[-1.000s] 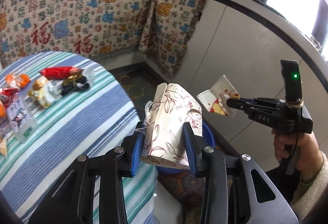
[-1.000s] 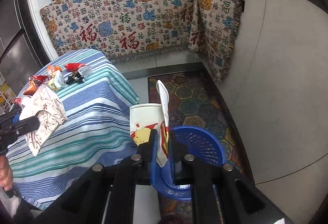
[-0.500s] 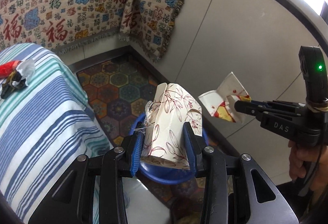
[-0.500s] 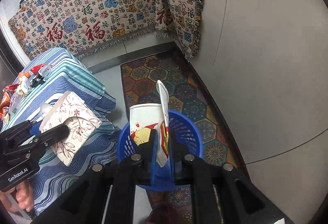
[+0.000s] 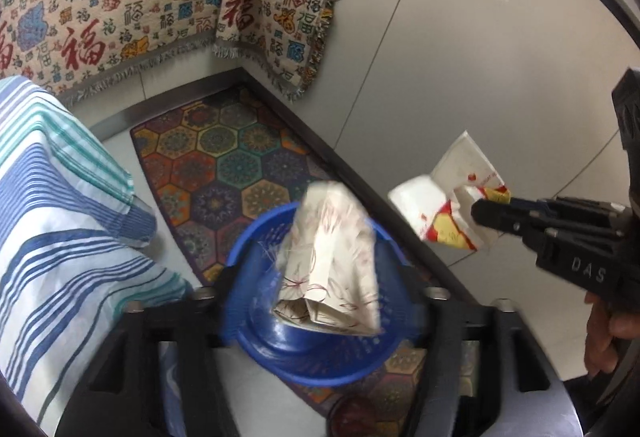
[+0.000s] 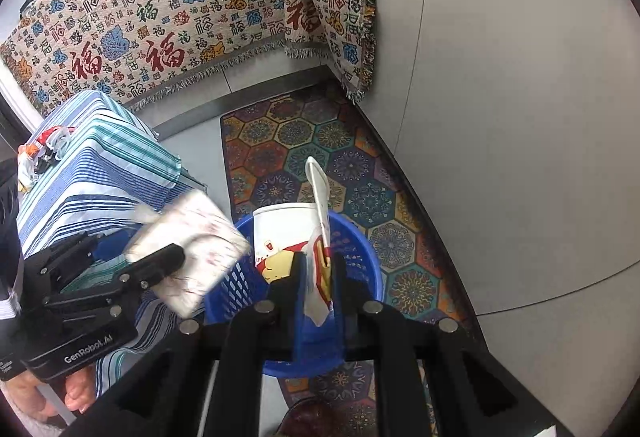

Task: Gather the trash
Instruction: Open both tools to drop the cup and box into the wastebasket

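A: Starting at the left: the striped tablecloth (image 6: 100, 173) hangs over the table, with a few wrappers (image 6: 44, 149) at its far end. Just right of it the left gripper (image 5: 324, 301) hangs over the blue basket (image 5: 256, 257).

B: And its jaws?

A: Spreading apart as we speak. The pads stand clear on either side of the floral paper box (image 5: 332, 257), which sits blurred between them, tilted, above the basket's mouth. From the right wrist view that same box (image 6: 188, 249) shows at the basket's left rim (image 6: 224, 289), beside the left gripper's fingers (image 6: 160, 261); I cannot tell whether one finger touches it there.

B: Moving right, what about the other hand?

A: The right gripper (image 6: 316, 269) points down over the basket too. Its jaws are opening, narrowly, and the crushed paper cup (image 6: 288, 237) with red and yellow print stands between them; its flattened wall runs down through the gap. Whether the pads press on it is hard to tell, but the cup sits upright in the gap.

B: And from the left camera?

A: The cup (image 5: 444, 205) juts out from the right gripper's tip (image 5: 488, 209), to the right of the basket and above the patterned rug (image 5: 224, 165). A person's hand (image 5: 608, 333) grips the handle at the far right.
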Demonstrator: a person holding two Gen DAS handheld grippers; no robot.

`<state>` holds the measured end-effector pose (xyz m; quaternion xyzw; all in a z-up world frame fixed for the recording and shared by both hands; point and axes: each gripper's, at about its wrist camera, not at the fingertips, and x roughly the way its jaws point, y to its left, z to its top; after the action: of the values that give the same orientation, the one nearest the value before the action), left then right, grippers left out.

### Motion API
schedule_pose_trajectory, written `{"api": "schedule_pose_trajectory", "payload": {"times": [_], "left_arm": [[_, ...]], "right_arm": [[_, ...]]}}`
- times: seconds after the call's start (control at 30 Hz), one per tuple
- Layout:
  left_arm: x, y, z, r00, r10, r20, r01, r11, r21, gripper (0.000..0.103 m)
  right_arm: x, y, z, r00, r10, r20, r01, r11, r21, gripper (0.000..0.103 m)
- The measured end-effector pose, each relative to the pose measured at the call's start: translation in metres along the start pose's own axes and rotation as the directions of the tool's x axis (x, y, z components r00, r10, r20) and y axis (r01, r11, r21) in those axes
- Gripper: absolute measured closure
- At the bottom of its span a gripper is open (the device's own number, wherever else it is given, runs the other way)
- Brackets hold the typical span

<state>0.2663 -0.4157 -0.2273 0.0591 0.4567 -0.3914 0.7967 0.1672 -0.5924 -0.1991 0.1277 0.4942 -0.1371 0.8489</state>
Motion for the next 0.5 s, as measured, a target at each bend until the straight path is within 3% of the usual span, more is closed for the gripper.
{"api": "schedule_pose_trajectory", "payload": {"times": [0.03, 0.1, 0.33, 0.5], "left_arm": [[0.001, 0.000, 0.001, 1.000, 0.002, 0.012, -0.002, 1.000, -0.010, 0.020], [0.001, 0.000, 0.004, 1.000, -0.007, 0.013, 0.008, 1.000, -0.022, 0.020], [-0.041, 0.001, 0.001, 0.996, -0.001, 0.086, -0.001, 1.000, 0.027, 0.020], [-0.098, 0.012, -0.015, 0.990, 0.017, 0.137, -0.024, 0.999, 0.047, 0.016]], "right_arm": [[0.001, -0.001, 0.000, 1.000, 0.003, 0.001, -0.003, 1.000, 0.004, 0.073], [-0.001, -0.003, 0.000, 1.000, -0.002, 0.013, 0.002, 1.000, 0.009, 0.065], [-0.024, 0.004, 0.001, 0.994, 0.003, 0.112, -0.001, 1.000, -0.012, 0.064], [-0.056, 0.031, 0.005, 0.966, 0.023, 0.257, -0.003, 0.997, -0.078, 0.057]]}}
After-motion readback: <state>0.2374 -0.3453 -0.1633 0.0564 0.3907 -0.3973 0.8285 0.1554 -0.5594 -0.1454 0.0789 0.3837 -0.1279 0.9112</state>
